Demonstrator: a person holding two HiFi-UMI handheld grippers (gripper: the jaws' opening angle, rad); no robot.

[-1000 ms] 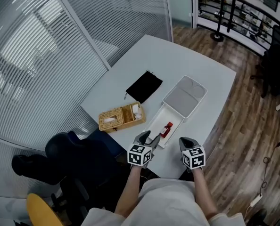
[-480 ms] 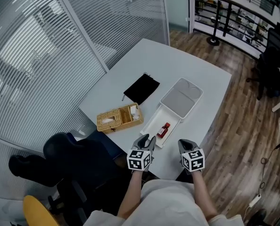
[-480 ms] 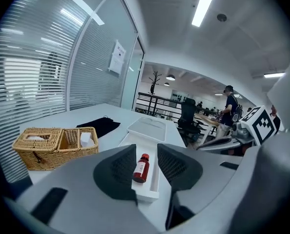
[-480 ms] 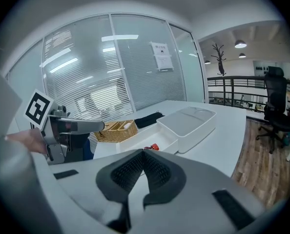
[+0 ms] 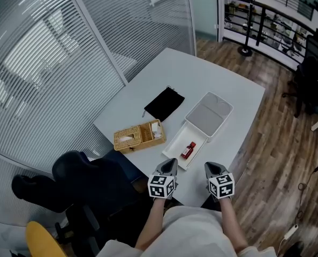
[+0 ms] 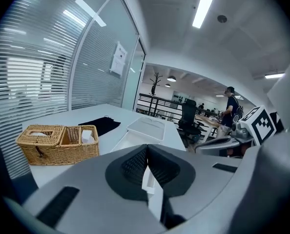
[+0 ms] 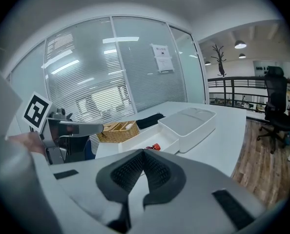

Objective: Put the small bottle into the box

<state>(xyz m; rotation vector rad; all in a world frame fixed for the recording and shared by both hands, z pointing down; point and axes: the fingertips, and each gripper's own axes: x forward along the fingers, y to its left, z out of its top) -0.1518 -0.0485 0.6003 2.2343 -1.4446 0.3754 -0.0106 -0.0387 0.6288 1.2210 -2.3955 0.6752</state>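
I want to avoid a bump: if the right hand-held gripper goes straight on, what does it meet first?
Probably the open white box, holding the small red bottle: it sits just beyond the right hand-held gripper, whose jaws are shut. Depth is unclear; it might pass above.

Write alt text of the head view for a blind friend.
A small red bottle lies inside an open white plastic box on a white table. The person's left claw and right claw are shut and empty near the table's edge. A wicker basket and black fabric pouch lie nearby.
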